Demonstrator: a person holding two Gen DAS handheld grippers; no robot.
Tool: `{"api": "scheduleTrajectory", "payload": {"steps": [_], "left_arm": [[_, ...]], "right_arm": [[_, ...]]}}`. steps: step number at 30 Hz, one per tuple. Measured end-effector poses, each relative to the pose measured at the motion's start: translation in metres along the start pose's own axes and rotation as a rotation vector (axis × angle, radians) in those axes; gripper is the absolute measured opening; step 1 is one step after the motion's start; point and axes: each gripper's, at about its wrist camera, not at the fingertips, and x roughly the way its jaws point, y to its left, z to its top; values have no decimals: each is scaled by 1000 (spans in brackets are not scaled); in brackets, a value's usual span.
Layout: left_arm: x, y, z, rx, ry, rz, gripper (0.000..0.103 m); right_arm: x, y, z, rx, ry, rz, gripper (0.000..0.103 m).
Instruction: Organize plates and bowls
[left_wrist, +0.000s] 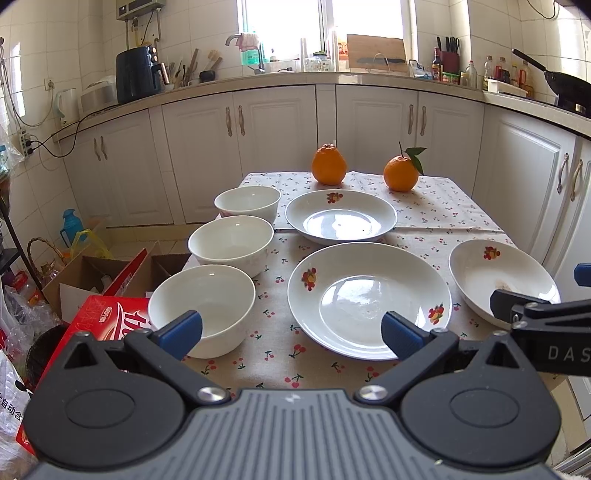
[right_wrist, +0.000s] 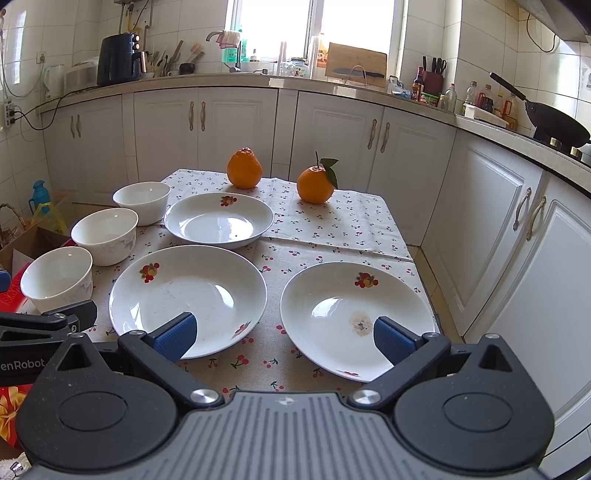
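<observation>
Three white bowls stand in a row down the table's left side: near (left_wrist: 202, 308) (right_wrist: 57, 277), middle (left_wrist: 231, 243) (right_wrist: 105, 234), far (left_wrist: 247, 204) (right_wrist: 142, 201). Three white plates with fruit prints lie on the cloth: far (left_wrist: 340, 216) (right_wrist: 218, 218), near-centre (left_wrist: 369, 298) (right_wrist: 187, 299), right (left_wrist: 502, 278) (right_wrist: 356, 317), the last with a brown stain. My left gripper (left_wrist: 291, 334) is open and empty above the table's near edge, between the near bowl and the centre plate. My right gripper (right_wrist: 282, 336) is open and empty, between the centre and right plates.
Two oranges (left_wrist: 328, 164) (left_wrist: 400, 173) sit at the far end of the cherry-print cloth (left_wrist: 273, 350). A red carton (left_wrist: 99, 321) and cardboard boxes (left_wrist: 96, 273) stand on the floor to the left. White cabinets (left_wrist: 517, 192) run behind and to the right.
</observation>
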Motion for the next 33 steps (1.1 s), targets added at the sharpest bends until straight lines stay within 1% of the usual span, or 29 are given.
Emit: {"api": "scheduleTrajectory", "payload": {"steps": [33], "left_arm": [[-3,-2,3,-7,2,9,102]], "right_arm": [[-4,-3,2,3,-20,14,103]]}}
